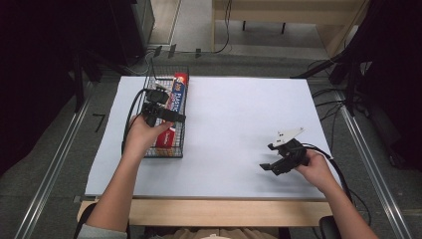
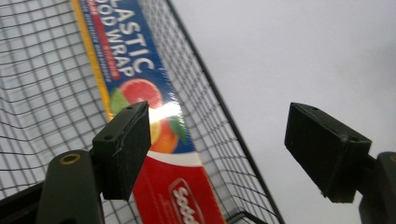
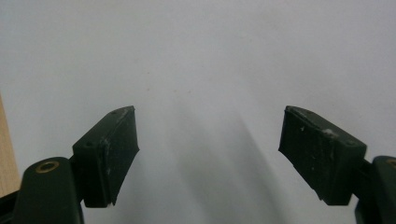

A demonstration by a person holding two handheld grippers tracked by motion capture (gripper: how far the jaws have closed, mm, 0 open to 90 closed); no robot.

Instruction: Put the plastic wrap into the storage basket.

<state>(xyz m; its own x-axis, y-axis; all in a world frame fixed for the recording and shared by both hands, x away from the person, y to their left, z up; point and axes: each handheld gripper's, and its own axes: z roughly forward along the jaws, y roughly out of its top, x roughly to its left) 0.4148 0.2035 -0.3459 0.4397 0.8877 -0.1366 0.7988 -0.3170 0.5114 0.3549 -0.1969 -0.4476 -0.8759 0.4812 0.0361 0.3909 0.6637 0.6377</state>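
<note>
With the wrap box (image 2: 154,140) lying in the basket (image 1: 149,79) and the left tool (image 2: 219,149) spread empty above it, lift clear of the wire rim; right tool (image 3: 210,154) spread over the desk (image 1: 239,124).

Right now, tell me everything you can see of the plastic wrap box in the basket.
The plastic wrap box is a long, glossy carton, blue with white lettering and a citrus picture, red at the near end, yellow along one edge. It lies flat, lengthwise, in the wire basket beside its right wall. The left gripper hovers open above it, not touching.
</note>
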